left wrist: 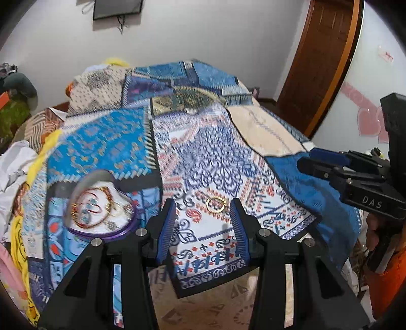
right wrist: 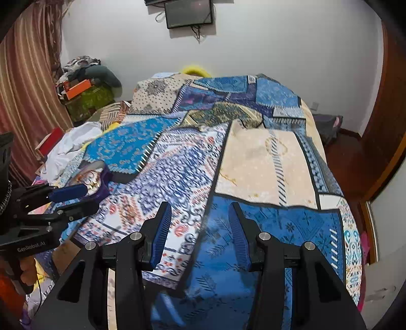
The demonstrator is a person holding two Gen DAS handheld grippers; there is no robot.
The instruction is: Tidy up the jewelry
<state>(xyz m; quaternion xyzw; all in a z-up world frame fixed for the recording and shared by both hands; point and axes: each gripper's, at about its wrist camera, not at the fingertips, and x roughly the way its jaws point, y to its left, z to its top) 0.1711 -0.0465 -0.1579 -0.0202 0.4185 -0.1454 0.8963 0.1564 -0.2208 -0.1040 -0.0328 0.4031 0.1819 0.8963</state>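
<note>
A: What is the left gripper (left wrist: 203, 210) doing?

B: It is standing with its blue-padded jaws apart and nothing between them, pointing down at the patchwork bedspread (left wrist: 210, 157). A gold ring (left wrist: 216, 203) is lying on the white, blue and red patch just beyond the fingertips, closer to the right-hand pad, touching neither.

A: And the right gripper (right wrist: 200, 215)?

B: It is also gaping, holding nothing, and hovering over the seam where that patch is meeting a plain blue one. In the left wrist view its body is showing the letters "DAS"; in the right wrist view the left gripper's body is carrying writing that seems to read "GenRobot.AI", though it is blurred.

A: Where is the rest of the jewelry?

B: It is sitting in a purple heart-shaped box (left wrist: 119, 231) left of the left gripper, its clear lid tilted open over red and gold bangles (left wrist: 91, 210). Further out, a dark screen (right wrist: 189, 12) is hanging on the white wall, and a wooden door (left wrist: 317, 63) is standing to the right.
</note>
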